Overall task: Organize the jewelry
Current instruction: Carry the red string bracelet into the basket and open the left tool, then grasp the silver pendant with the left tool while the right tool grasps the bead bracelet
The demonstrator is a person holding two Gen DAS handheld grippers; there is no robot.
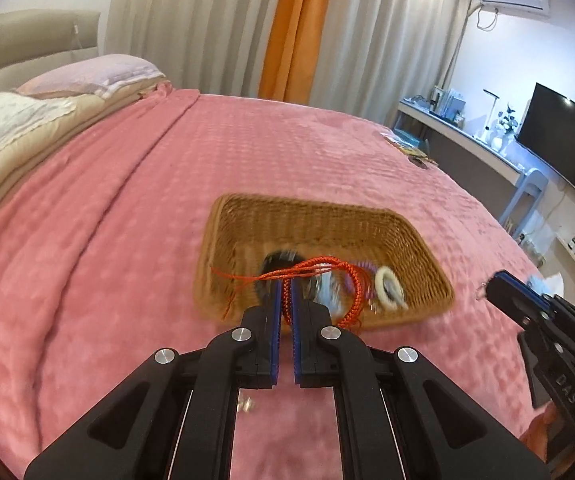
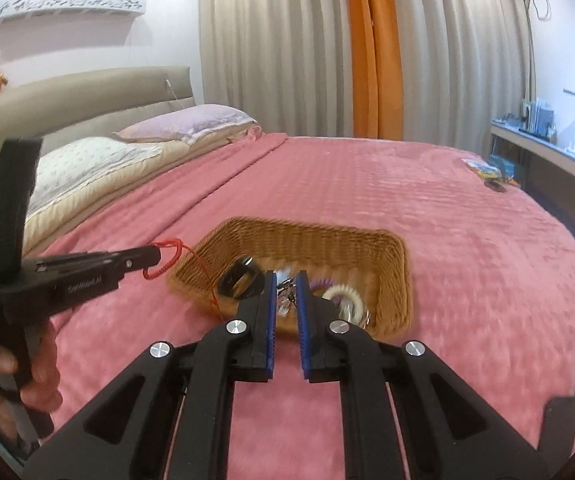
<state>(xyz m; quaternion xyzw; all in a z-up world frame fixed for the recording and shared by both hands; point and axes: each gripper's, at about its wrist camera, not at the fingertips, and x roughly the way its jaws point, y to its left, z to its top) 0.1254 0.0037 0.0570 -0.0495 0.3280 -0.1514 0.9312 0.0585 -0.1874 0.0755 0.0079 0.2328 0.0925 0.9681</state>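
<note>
Centrally on the pink bedspread [image 1: 127,208], a wicker basket [image 2: 311,236] is seen containing a cream ring [image 1: 389,288], a black ring [image 2: 241,276] and blurred trinkets. A braided red cord [image 1: 319,276], looped with loose tails trailing left, is pinched between the pressed-together fingers of the left gripper [image 1: 286,292] above the basket's near edge. A small silvery piece [image 2: 285,294] is clamped in the nearly closed right gripper [image 2: 287,296].

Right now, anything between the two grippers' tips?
Left wrist view: only bare pink blanket and a corner of the wicker basket separate the left gripper, clamping the red cord, from the right gripper.

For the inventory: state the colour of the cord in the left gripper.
Red braided cord, pinched in the left gripper; clearest in the left wrist view.
</note>
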